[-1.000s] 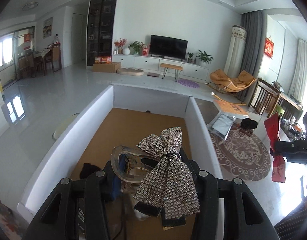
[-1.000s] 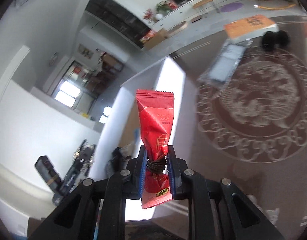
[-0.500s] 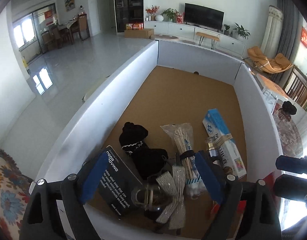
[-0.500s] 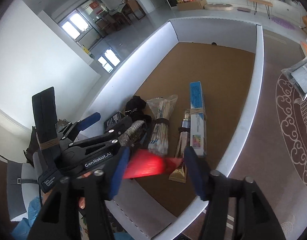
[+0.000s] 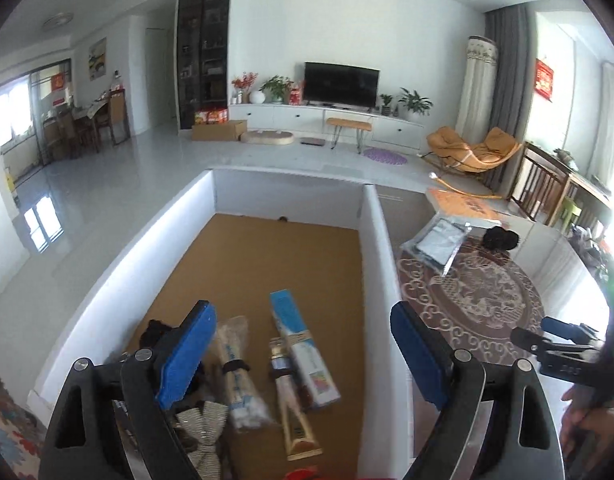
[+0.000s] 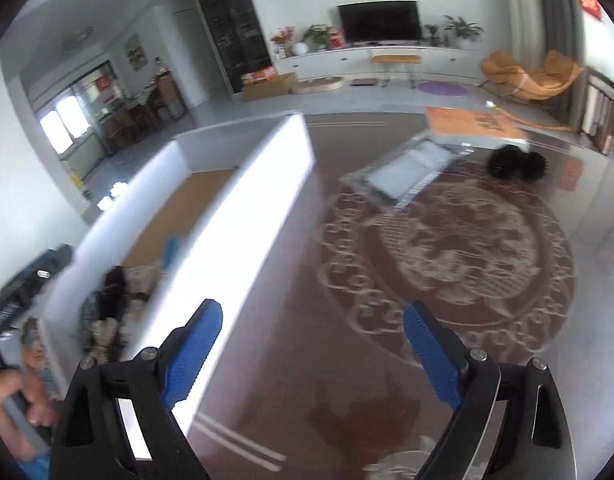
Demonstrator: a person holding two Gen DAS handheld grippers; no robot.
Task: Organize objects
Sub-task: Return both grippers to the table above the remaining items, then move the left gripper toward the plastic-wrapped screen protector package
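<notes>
My left gripper (image 5: 303,340) is open and empty above the near end of a white box (image 5: 371,280) with a brown floor. In the box lie a sparkly bow clip (image 5: 201,432), a cotton swab pack (image 5: 237,376), a blue-and-white carton (image 5: 303,356), a gold stick pack (image 5: 295,416), a black item (image 5: 153,330) and the edge of a red packet (image 5: 305,474). My right gripper (image 6: 313,344) is open and empty over the patterned rug (image 6: 467,260), right of the box wall (image 6: 235,248). The right gripper also shows at the right edge of the left wrist view (image 5: 567,344).
On the rug lie a clear plastic bag with grey contents (image 6: 407,168) and a black fluffy item (image 6: 515,164). An orange mat (image 6: 471,122) lies beyond. A patterned cloth (image 5: 7,428) lies left of the box.
Both grippers have opened and pulled back from the box. The bow clip and the red packet, held a second ago, now lie in the box. The right gripper has swung out over the rug.
</notes>
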